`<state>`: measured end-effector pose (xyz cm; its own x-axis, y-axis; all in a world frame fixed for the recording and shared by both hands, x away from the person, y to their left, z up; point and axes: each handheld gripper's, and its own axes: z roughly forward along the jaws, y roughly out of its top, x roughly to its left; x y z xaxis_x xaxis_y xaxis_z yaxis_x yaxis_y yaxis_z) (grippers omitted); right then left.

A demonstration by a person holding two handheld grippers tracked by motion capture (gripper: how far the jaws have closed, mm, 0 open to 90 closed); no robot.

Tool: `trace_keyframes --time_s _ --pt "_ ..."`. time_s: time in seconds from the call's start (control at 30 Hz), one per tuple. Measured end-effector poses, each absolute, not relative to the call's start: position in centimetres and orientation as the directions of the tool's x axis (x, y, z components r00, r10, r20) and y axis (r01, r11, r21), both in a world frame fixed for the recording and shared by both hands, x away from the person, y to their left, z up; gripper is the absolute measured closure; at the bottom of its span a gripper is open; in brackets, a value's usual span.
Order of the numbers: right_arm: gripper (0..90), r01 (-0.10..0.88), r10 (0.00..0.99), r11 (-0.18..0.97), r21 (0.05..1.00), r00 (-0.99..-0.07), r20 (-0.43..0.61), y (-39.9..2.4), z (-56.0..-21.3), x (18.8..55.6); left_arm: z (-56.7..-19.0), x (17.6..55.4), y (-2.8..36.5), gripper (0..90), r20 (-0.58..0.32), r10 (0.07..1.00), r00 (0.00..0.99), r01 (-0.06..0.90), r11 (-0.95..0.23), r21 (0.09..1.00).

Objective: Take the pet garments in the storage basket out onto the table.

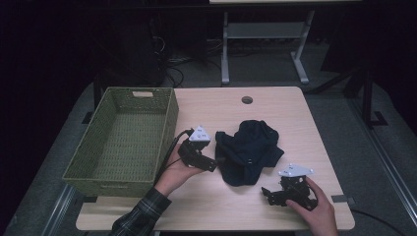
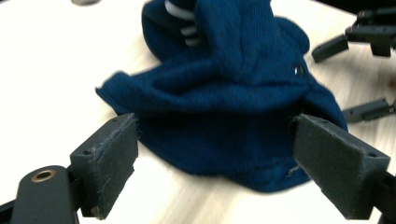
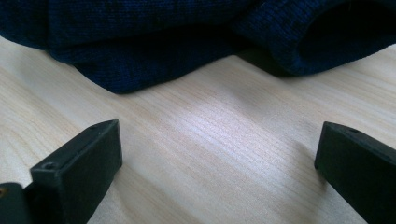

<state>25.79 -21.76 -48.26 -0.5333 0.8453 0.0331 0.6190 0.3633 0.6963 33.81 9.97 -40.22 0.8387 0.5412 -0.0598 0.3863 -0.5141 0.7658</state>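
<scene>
At the near edge of the light wooden bench (image 1: 295, 123), a person's two hands are each holding a tool. The right tool (image 1: 269, 193) is lying low on the wood with its jaws spread wide, pointing toward a crumpled dark blue garment (image 1: 248, 150) just beyond it. The left tool (image 1: 212, 164), held by a hand in a plaid sleeve (image 1: 140, 214), is sitting at the garment's left edge, jaws wide apart and framing the cloth without pinching it. The garment is lying mid-bench, folds hiding its shape; white stripes are showing at its far side in the left gripper view. A green woven basket (image 1: 169, 118) is standing to the left. Beyond the bench, the room is too dark to make out.
</scene>
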Motion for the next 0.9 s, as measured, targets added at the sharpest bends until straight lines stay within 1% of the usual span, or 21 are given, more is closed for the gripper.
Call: trace_keyframes --time_s 0.53,0.73,0.9 --pt "0.4 0.615 0.844 0.366 0.698 -0.536 0.029 -21.8 -48.3 25.8 -43.9 31.3 10.7 13.8 -0.035 0.582 0.813 0.433 -0.563 0.704" --pt "0.5 0.615 0.844 0.366 0.698 -0.536 0.03 -21.8 -48.3 25.8 -45.6 30.7 10.7 13.8 -0.003 0.585 0.811 0.44 -0.607 0.662" --pt "0.5 0.615 0.844 0.366 0.698 -0.536 0.03 -21.8 -48.3 25.8 -46.6 30.6 11.0 13.8 0.009 0.593 0.805 0.445 -0.614 0.652"
